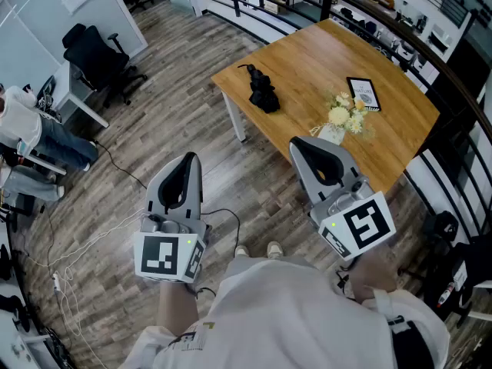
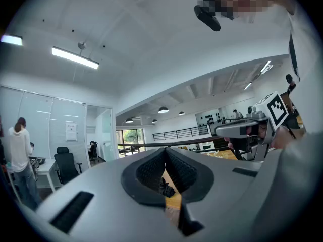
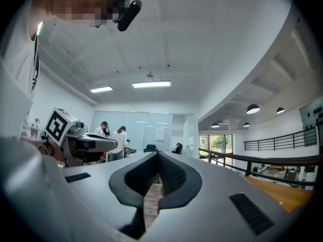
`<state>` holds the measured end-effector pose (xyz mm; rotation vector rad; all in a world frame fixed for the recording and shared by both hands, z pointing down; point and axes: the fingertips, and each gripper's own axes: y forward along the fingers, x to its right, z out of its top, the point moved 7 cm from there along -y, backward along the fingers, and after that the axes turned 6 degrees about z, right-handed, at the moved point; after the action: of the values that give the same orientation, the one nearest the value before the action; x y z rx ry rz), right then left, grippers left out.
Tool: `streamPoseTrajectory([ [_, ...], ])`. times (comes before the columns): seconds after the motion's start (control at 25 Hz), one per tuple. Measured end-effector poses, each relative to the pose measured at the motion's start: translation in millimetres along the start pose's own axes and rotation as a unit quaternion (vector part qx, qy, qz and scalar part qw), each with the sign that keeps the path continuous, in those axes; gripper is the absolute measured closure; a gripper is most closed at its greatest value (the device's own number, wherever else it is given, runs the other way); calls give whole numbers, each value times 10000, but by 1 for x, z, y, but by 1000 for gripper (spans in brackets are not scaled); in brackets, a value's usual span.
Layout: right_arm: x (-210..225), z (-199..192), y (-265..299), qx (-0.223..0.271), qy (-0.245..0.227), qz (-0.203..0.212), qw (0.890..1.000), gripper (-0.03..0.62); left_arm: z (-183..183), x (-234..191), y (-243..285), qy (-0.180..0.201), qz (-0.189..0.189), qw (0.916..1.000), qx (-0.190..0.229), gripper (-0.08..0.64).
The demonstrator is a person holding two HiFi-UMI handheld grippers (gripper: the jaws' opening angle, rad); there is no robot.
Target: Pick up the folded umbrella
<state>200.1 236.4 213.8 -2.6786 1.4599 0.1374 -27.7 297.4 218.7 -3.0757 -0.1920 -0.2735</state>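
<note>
The folded black umbrella [image 1: 261, 91] lies on the wooden table [image 1: 307, 60], near its left end. In the left gripper view a small part of the umbrella [image 2: 165, 188] shows through the gap below the jaw tips. My left gripper [image 1: 187, 162] is held level over the floor, well short of the table, jaws shut with nothing between them. My right gripper [image 1: 301, 145] hovers beside the table's near edge, also shut and empty. In the right gripper view the jaws of the right gripper [image 3: 157, 157] meet at their tips, with floor behind them.
A vase of pale flowers [image 1: 340, 118] and a black framed card [image 1: 363, 93] stand on the table's right half. A black office chair [image 1: 96, 56] and a seated person [image 1: 23, 129] are at the left. A railing [image 1: 400, 29] curves behind the table. Cables [image 1: 92, 244] lie on the floor.
</note>
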Motion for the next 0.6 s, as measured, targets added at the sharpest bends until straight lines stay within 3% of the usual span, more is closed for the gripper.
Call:
streamPoseTrajectory([
  [0.28, 10, -3, -6, 135, 224, 116, 9996, 563, 4, 13, 2, -35, -171, 9997, 155, 543],
  [0.48, 8, -6, -9, 63, 133, 166, 9998, 561, 0, 19, -1, -2, -151, 9998, 102, 543],
  [0.6, 10, -9, -6, 109, 346, 237, 9991, 560, -2, 18, 1, -3, -120, 9999, 59, 543],
])
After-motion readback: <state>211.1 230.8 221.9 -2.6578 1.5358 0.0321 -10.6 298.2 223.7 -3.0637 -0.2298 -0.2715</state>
